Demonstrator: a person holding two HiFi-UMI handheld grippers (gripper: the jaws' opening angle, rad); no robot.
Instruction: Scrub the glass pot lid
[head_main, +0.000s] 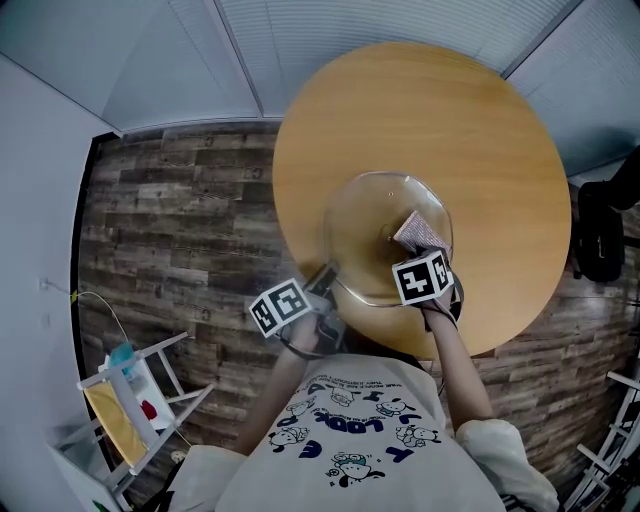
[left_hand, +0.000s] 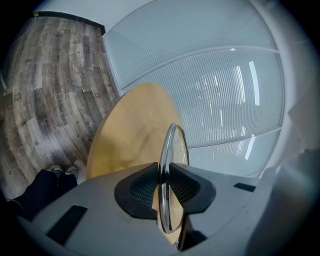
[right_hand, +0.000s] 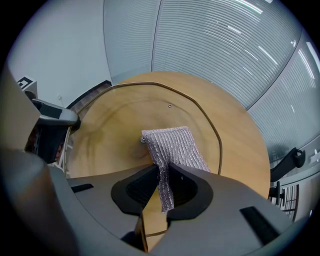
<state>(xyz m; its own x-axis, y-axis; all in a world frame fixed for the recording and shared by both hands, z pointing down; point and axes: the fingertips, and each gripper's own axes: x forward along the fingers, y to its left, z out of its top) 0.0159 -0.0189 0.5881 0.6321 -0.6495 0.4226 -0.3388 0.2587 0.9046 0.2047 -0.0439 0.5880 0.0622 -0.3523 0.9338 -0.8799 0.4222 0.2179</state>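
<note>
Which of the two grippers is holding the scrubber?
The right gripper: its jaws pinch a silvery-grey mesh scrubbing pad. The left gripper instead clamps the metal rim of the round clear glass pot lid, seen edge-on.

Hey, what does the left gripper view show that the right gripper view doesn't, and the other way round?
Only the left gripper view shows the left tongs shut on the rim of the glass lid, which is seen edge-on. Only the right gripper view shows the silver mesh scrub pad, pinched in the right tongs and held over the lid's broad face. Both show the lid, the round wooden table and the ribbed wall panels behind.
</note>
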